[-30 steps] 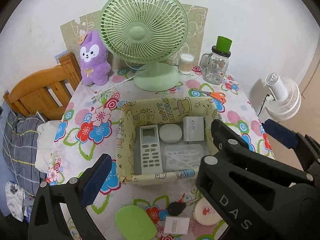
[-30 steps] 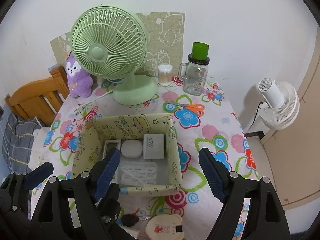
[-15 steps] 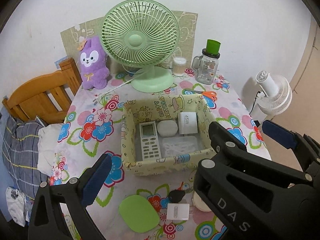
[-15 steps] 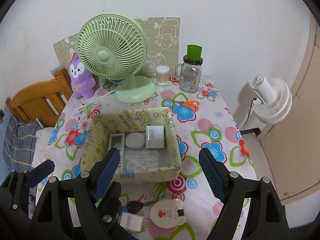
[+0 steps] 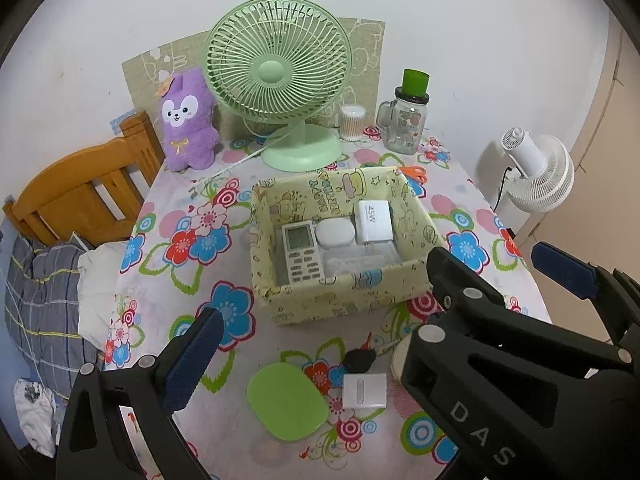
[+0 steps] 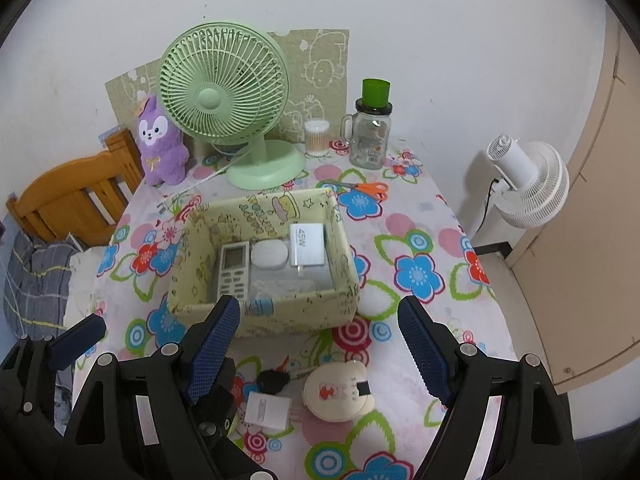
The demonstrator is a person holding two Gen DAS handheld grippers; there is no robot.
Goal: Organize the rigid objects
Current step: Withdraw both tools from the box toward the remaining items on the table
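Note:
A yellow cartoon-print box (image 5: 344, 300) (image 6: 264, 318) sits mid-table and holds a white remote (image 5: 301, 250) (image 6: 234, 268), a white oval case (image 5: 335, 234) (image 6: 270, 255), a white 45W charger (image 5: 374, 222) (image 6: 307, 245) and a clear packet (image 5: 356, 260). In front of it lie a green oval case (image 5: 287, 406), a black key fob (image 5: 359, 360) (image 6: 273, 381), a small white box (image 5: 365, 391) (image 6: 267, 411) and a round cream item (image 6: 338, 394). My left gripper (image 5: 384, 312) and my right gripper (image 6: 320, 346) are both open and empty above the near table edge.
A green desk fan (image 5: 280, 80), a purple plush (image 5: 187, 120), a cotton-swab jar (image 5: 353, 122), a glass mug jar with green lid (image 5: 406, 124) and orange scissors (image 6: 366, 188) stand behind the box. A wooden chair (image 5: 76, 196) is left, a white floor fan (image 5: 536, 172) right.
Both grippers have pulled back and up from the box. More of the near table shows, with the green case, key fob, white box and cream item in fuller view. Both stay open.

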